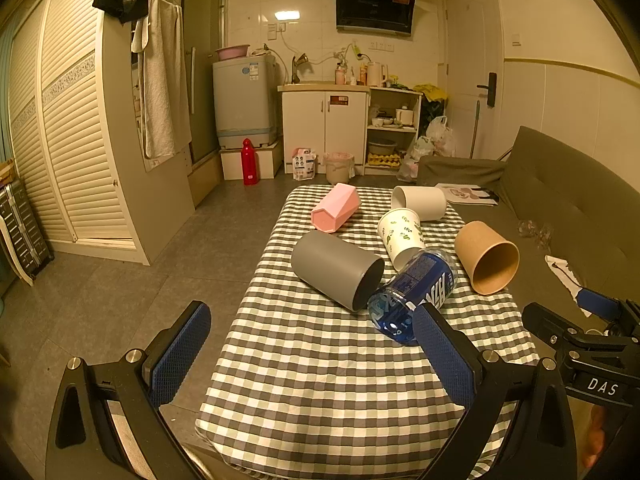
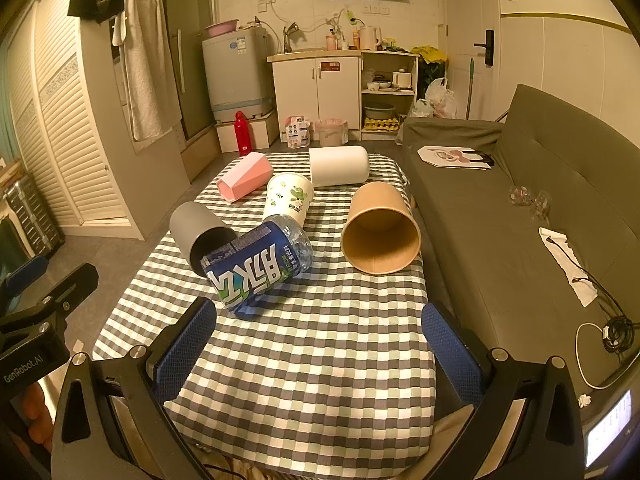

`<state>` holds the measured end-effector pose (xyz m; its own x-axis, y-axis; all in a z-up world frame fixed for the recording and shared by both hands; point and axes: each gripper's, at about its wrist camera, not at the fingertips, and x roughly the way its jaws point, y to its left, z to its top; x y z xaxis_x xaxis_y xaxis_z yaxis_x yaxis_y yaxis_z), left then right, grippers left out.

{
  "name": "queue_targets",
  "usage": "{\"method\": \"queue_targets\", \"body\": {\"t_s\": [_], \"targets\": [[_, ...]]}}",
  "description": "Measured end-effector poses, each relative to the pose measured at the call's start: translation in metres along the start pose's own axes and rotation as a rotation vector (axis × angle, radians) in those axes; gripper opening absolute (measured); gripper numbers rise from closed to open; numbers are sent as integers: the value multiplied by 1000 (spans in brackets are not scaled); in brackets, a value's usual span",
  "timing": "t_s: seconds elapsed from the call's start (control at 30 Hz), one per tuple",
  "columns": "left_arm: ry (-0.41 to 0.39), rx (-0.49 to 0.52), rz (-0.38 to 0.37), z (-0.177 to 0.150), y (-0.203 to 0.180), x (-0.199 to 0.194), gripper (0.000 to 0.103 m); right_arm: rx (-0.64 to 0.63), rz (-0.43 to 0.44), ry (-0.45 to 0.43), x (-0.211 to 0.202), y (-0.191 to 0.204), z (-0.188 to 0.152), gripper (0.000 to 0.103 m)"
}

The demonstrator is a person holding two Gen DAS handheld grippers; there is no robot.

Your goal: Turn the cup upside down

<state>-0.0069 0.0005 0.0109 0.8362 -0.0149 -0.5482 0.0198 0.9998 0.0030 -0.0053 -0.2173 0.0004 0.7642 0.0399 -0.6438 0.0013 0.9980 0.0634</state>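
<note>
Several cups lie on their sides on the checked table (image 1: 320, 380) (image 2: 320, 360): a grey cup (image 1: 336, 270) (image 2: 196, 232), a pink faceted cup (image 1: 335, 208) (image 2: 245, 176), a white cup (image 1: 420, 202) (image 2: 339, 166), a floral paper cup (image 1: 401, 236) (image 2: 289, 198) and a brown paper cup (image 1: 486, 258) (image 2: 380, 228). A blue-labelled bottle (image 1: 412, 296) (image 2: 258, 270) lies between them. My left gripper (image 1: 316, 354) is open and empty, short of the grey cup. My right gripper (image 2: 318, 350) is open and empty, short of the bottle and brown cup.
A grey sofa (image 2: 540, 208) runs along the table's right side, with a paper bag (image 2: 454, 158) and cables (image 2: 608, 332) on it. Bare floor (image 1: 120, 300) lies left of the table. Kitchen cabinets (image 1: 324, 128), a washing machine (image 1: 244, 100) and a red bottle (image 1: 249, 162) stand at the back.
</note>
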Motion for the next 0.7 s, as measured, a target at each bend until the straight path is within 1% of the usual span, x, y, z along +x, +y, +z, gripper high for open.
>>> {"method": "queue_targets", "body": {"t_s": [0.7], "targets": [[6,-1,1,-2,-2,3,103,-2,1,4,1,0,0,103]]}}
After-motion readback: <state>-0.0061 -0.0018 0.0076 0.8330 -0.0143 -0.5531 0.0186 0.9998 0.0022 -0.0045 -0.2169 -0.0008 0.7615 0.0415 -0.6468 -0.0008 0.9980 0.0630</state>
